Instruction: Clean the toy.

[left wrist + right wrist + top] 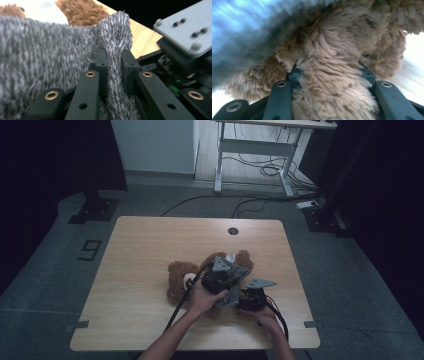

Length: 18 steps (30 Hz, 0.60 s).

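1. One wooden table [135, 285] carries all the work; it is pale, rounded at the corners, with a round cable hole [233, 231] beyond the grippers.
2. Grey floor [45, 265] surrounds the table, with a "9" marked on it to the left, loose cables and a white desk frame [250, 150] well beyond, and dark curtains at both sides.
3. Brown teddy bear [179, 279] lies on the table directly under and beyond both grippers, head toward the left gripper's outer side.
4. Grey knitted garment [45, 57] sits on the bear; in the left gripper view it covers the body, with brown fur showing above it.
5. Left gripper [114, 67] is pressed nearly together, pinching a fold of the garment's edge between its jaws; the fabric rises straight from between the pads.
6. Right gripper [332, 72], just beside the left one on its near right, is clamped around a thick brown limb of the bear, fur bulging between and over the jaws.
7. Person's hands [202, 299] hold both grippers, close together.
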{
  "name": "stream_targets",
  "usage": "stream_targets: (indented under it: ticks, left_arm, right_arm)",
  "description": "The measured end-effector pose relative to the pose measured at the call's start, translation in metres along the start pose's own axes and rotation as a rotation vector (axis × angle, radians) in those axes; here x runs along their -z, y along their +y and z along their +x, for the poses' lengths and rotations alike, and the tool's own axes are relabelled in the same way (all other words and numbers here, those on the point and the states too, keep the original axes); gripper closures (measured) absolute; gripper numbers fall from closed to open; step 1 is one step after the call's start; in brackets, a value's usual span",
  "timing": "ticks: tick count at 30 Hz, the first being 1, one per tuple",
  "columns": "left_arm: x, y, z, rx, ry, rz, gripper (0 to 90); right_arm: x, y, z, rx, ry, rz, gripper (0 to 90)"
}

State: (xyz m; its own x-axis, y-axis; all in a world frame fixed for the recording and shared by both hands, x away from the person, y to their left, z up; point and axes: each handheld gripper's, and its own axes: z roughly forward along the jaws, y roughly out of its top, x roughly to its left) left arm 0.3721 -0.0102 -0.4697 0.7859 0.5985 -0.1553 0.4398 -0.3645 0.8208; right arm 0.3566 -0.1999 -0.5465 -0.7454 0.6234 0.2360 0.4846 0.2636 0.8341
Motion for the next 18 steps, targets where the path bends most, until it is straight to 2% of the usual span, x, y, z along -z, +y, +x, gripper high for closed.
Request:
stream_targets:
  ticks: [5, 9, 13, 16, 17, 18]
  left_arm:
    - [0.007, -0.002, 0.001, -0.021, 0.025, -0.001, 79.2]
    - [0.021, -0.003, 0.006, -0.040, 0.087, -0.009, 79.5]
    - [0.040, -0.010, 0.015, -0.068, 0.176, -0.024, 79.9]
    - [0.051, -0.017, 0.026, -0.051, 0.206, -0.022, 79.9]
    - [0.063, -0.025, 0.039, -0.019, 0.213, -0.034, 80.0]
    - [0.069, -0.028, 0.045, 0.010, 0.200, -0.049, 80.0]
  right_arm:
    - [0.000, 0.000, 0.001, -0.004, -0.002, 0.004, 53.5]
    - [0.000, 0.000, 0.001, -0.011, 0.000, 0.005, 53.7]
    - [0.000, 0.000, 0.000, -0.013, -0.001, 0.006, 53.8]
    - [0.000, 0.000, 0.000, -0.013, 0.001, 0.008, 53.8]
    - [0.000, 0.000, 0.000, -0.009, 0.000, 0.008, 53.8]
    - [0.000, 0.000, 0.001, -0.007, 0.000, 0.009, 53.8]
